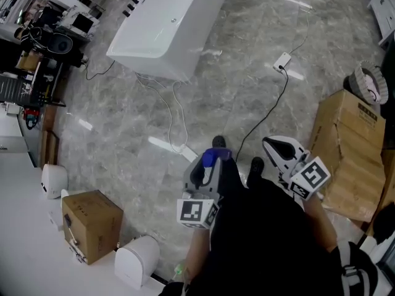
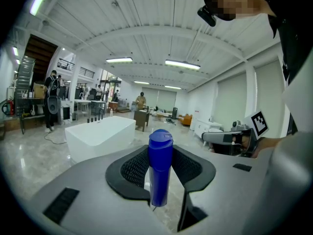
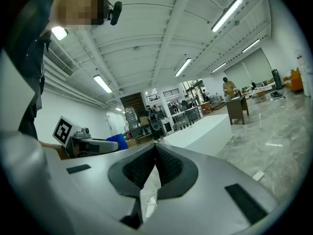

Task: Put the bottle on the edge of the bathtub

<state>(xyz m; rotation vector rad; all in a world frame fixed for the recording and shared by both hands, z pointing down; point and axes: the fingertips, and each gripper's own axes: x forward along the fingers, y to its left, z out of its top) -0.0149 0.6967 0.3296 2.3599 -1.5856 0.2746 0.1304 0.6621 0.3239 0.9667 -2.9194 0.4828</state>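
My left gripper point(image 1: 207, 168) has its fingers point(image 2: 134, 168) clamped on the bottle point(image 2: 160, 168), a slim blue one with a flip cap. It stands upright between the ribbed pads, gripped on the body with the cap rising clear above them. I judge it to be light, stiff plastic that won't give much under the squeeze. The wall looks smooth, so it could slide if I loosen too soon (the ribbing on the pads should help). This hold on the body seems the right one to me, since it leaves the base free to meet a surface first. The bottle is tall and narrow, so I expect it to tip easily on a thin ledge.

My right gripper point(image 3: 155, 153) hangs just beside it, fingers point(image 3: 171, 168) pressed together with nothing between them.

Beyond lies bare marble floor point(image 1: 247, 73) crossed by a cable point(image 1: 281, 97). Further out is the white tub point(image 1: 163, 26), well apart from me, its rim bare.
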